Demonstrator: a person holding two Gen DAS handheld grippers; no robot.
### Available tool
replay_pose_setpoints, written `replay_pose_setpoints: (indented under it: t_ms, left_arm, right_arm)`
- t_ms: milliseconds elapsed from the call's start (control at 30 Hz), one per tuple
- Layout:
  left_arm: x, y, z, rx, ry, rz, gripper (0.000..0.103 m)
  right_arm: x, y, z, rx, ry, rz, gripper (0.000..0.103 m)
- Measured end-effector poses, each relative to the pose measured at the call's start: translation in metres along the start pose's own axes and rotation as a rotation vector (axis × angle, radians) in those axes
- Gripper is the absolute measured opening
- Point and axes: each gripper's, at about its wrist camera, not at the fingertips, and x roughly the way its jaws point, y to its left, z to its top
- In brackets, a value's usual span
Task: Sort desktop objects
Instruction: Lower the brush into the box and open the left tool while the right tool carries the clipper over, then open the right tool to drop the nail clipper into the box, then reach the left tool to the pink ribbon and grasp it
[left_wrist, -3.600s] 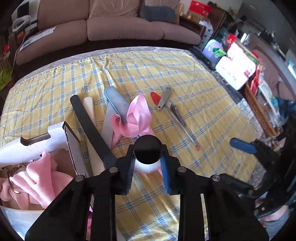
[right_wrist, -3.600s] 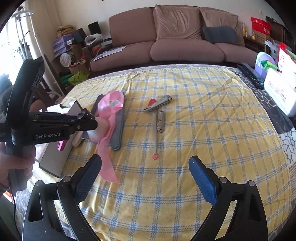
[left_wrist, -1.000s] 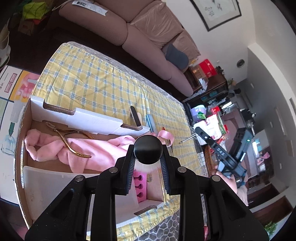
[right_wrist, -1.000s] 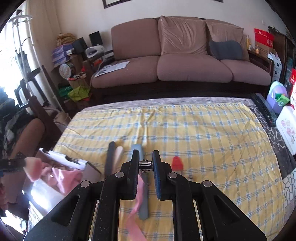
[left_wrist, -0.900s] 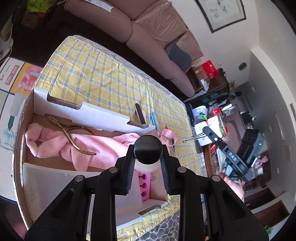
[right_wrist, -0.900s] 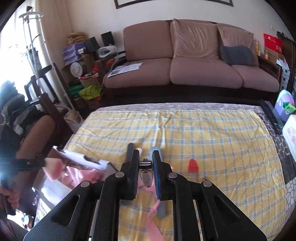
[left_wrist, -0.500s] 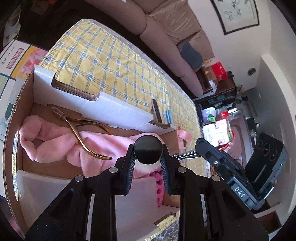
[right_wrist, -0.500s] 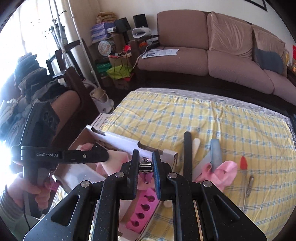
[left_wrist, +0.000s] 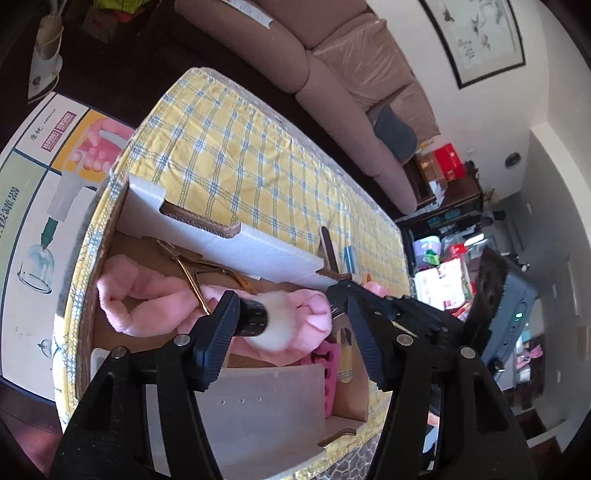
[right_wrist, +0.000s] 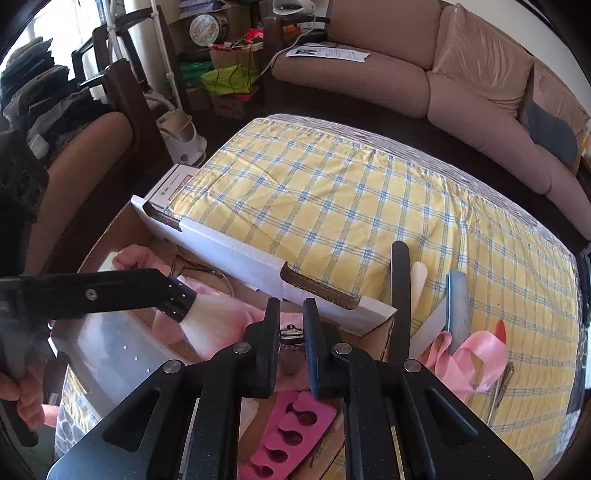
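My left gripper (left_wrist: 291, 339) hangs open over the cardboard box (left_wrist: 221, 236). A black-handled white brush (left_wrist: 266, 325) tips out beside its left finger, over the pink cloth (left_wrist: 147, 306). The brush also shows in the right wrist view (right_wrist: 199, 306). My right gripper (right_wrist: 291, 334) is shut on a metal nail clipper (right_wrist: 291, 336) above the box (right_wrist: 229, 254), near the pink toe separator (right_wrist: 291, 435). It also appears in the left wrist view (left_wrist: 341, 291).
Gold nippers (left_wrist: 192, 269) lie on the pink cloth in the box. Nail files (right_wrist: 400, 291), a blue buffer (right_wrist: 456, 306), a pink ribbon (right_wrist: 476, 354) and tweezers (right_wrist: 500, 387) lie on the yellow checked tablecloth (right_wrist: 332, 199). A sofa (right_wrist: 424, 62) stands behind.
My left gripper has opened and the brush is dropping sideways out of it. My right gripper has carried the nail clipper from the table to over the box.
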Motion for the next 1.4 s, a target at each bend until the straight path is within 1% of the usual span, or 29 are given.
replay_pose_setpoints:
  t_ms: [67,133,200,267,333,467,567,633,700,733,800,833,900,933,967,1000,1067,1200,1300,1400]
  left_arm:
    - [-0.013,0.001,0.005,-0.003,-0.032,-0.009,0.061]
    - [-0.021,0.002,0.009,0.003,-0.047,-0.010,0.061]
    - [-0.022,0.005,0.011,0.003,-0.040,-0.011,0.062]
    - [-0.015,0.009,0.010,-0.004,-0.019,-0.020,0.063]
    - [-0.005,0.012,0.009,-0.011,0.013,-0.023,0.063]
    - [0.015,0.013,0.001,-0.002,0.064,-0.008,0.063]
    - [0.028,0.010,-0.004,0.013,0.086,0.005,0.063]
    - [0.035,0.004,-0.006,0.030,0.096,0.006,0.063]
    - [0.041,-0.002,-0.010,0.032,0.114,-0.016,0.063]
    - [0.043,-0.004,-0.011,0.037,0.120,-0.015,0.063]
    - [0.042,-0.009,-0.016,0.052,0.111,0.011,0.063]
    - [0.040,-0.013,-0.018,0.072,0.105,0.031,0.065]
    - [0.035,-0.026,-0.023,0.139,0.093,0.083,0.075]
    - [0.031,-0.033,-0.025,0.174,0.084,0.110,0.083]
    - [0.026,-0.041,-0.028,0.210,0.070,0.137,0.087]
    - [0.022,-0.048,-0.031,0.245,0.056,0.162,0.088]
    - [0.014,-0.062,-0.038,0.298,0.035,0.200,0.091]
    - [0.003,-0.088,-0.053,0.382,0.000,0.257,0.091]
    - [-0.004,-0.100,-0.063,0.433,-0.020,0.300,0.092]
    - [-0.004,-0.104,-0.074,0.465,-0.020,0.339,0.096]
  right_arm:
    - [0.007,0.008,0.005,-0.024,0.042,0.017,0.012]
    - [0.013,0.017,0.007,-0.063,0.051,-0.047,0.016]
    - [0.014,0.020,0.008,-0.065,0.049,-0.065,0.021]
    - [0.008,0.021,0.008,-0.057,0.026,-0.075,0.025]
    - [0.000,0.020,0.006,-0.065,0.002,-0.100,0.026]
    - [-0.019,0.007,0.003,-0.005,-0.037,-0.074,0.027]
    - [-0.035,-0.007,-0.005,0.041,-0.063,-0.067,0.037]
    - [-0.043,-0.015,-0.012,0.059,-0.071,-0.065,0.038]
    - [-0.048,-0.023,-0.020,0.073,-0.074,-0.071,0.038]
    - [-0.050,-0.028,-0.024,0.082,-0.072,-0.070,0.038]
    - [-0.053,-0.036,-0.032,0.101,-0.068,-0.076,0.038]
    - [-0.055,-0.041,-0.036,0.110,-0.069,-0.075,0.038]
    - [-0.060,-0.049,-0.043,0.131,-0.082,-0.071,0.039]
    - [-0.063,-0.052,-0.046,0.139,-0.090,-0.067,0.040]
    - [-0.066,-0.052,-0.050,0.144,-0.099,-0.063,0.042]
    - [-0.068,-0.053,-0.053,0.148,-0.106,-0.061,0.046]
    - [-0.070,-0.052,-0.058,0.149,-0.116,-0.055,0.047]
    - [-0.070,-0.050,-0.068,0.156,-0.100,-0.053,0.047]
    - [-0.073,-0.048,-0.076,0.170,-0.104,-0.050,0.047]
    - [-0.076,-0.047,-0.084,0.190,-0.106,-0.042,0.048]
